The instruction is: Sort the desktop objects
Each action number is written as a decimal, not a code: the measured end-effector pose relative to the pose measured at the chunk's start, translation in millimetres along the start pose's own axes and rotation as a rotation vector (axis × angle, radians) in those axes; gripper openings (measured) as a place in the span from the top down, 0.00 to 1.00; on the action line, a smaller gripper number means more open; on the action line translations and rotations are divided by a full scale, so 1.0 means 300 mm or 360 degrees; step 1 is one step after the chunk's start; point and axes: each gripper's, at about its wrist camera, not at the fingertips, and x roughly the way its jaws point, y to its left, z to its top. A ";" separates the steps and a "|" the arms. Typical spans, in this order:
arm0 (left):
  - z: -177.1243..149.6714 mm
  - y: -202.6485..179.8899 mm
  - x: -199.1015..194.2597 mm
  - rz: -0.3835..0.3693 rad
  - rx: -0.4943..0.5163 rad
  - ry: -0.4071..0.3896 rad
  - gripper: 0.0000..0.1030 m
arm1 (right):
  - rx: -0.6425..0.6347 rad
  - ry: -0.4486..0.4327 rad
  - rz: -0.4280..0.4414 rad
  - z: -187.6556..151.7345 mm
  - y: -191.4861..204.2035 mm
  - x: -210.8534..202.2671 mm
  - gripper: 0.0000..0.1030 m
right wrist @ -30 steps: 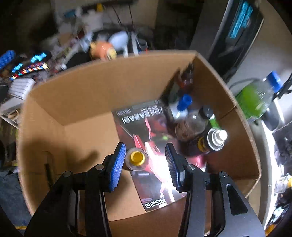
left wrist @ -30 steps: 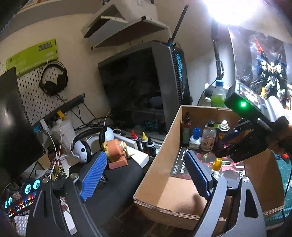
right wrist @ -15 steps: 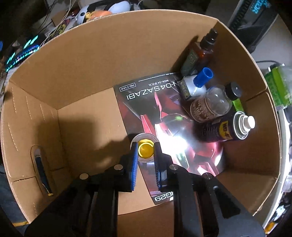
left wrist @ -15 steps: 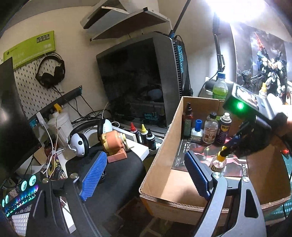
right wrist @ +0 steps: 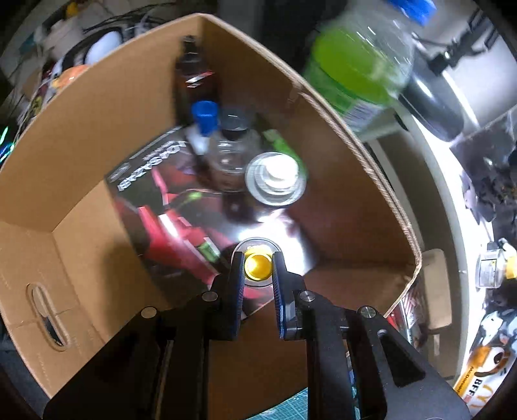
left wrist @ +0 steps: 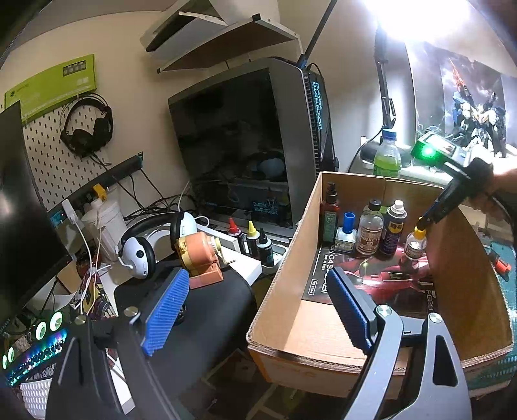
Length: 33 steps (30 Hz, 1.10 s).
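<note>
I get a blown-out lamp (left wrist: pixel 429 19) top right on the left wrist cam, washing out the wall there; rest of the room is dim w/ dark vignetted corners. Fisheye bends the shelf (left wrist: pixel 226 35) and PC case (left wrist: pixel 252 145) edges. Right wrist cam is motion-blurred (esp. the green drink bottle (right wrist: pixel 358 61)), w/ hard glare on the glossy manual (right wrist: pixel 181 206) in the cardboard box (right wrist: pixel 80 135), deep shadow below.
</note>
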 end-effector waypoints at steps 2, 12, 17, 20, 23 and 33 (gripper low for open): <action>0.002 -0.007 0.003 -0.0005 0.0008 0.0002 0.15 | 0.0020 0.0004 -0.0033 0.011 -0.028 0.027 0.85; 0.002 -0.024 0.015 -0.0011 0.0018 0.0016 0.15 | -0.0053 -0.0069 -0.0066 0.034 -0.064 0.093 0.85; 0.003 -0.047 0.004 -0.0030 0.0033 0.0006 0.15 | -0.0077 -0.0154 -0.0094 0.018 -0.064 0.060 0.76; 0.003 -0.075 -0.017 -0.0080 0.0039 -0.0025 0.15 | -0.0052 -0.0327 -0.0083 -0.038 -0.081 -0.065 0.59; 0.000 -0.115 -0.055 -0.0171 0.0036 -0.0095 0.15 | -0.0014 -0.0524 -0.0087 -0.158 -0.069 -0.239 0.58; -0.111 -0.388 -0.246 -0.0688 0.0108 -0.0330 0.09 | 0.0440 -0.1151 -0.0385 -1.010 0.067 -0.529 0.40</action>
